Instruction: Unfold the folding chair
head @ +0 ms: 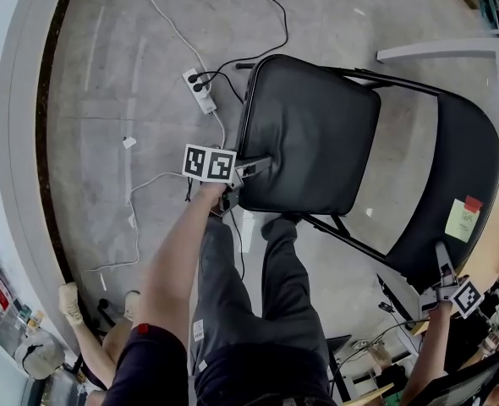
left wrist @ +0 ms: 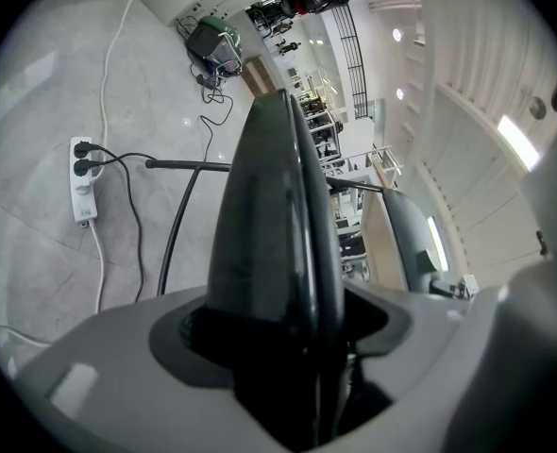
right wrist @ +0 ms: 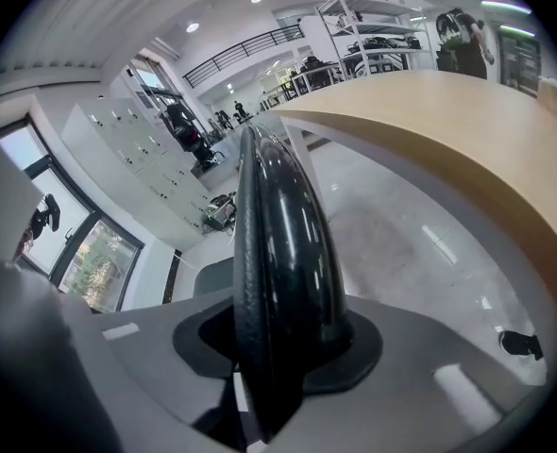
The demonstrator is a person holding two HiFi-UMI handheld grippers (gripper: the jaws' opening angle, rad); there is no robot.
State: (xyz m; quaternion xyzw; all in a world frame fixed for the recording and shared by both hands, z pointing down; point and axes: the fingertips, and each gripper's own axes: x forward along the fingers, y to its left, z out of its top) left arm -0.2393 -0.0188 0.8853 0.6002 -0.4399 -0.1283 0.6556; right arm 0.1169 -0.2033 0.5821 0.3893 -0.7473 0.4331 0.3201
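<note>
A black folding chair stands on the grey floor with its padded seat lying nearly flat and its backrest to the right. My left gripper is at the seat's near edge. In the left gripper view the seat runs edge-on between the jaws of my left gripper, with dark gaps on both sides, so it stands open around the edge. My right gripper is shut on the backrest's top rim, which fills the jaws as a black padded edge.
A white power strip with black and white cables lies on the floor left of the chair. My legs stand just before the seat. A wooden desk runs along the right. Someone's feet show at lower left.
</note>
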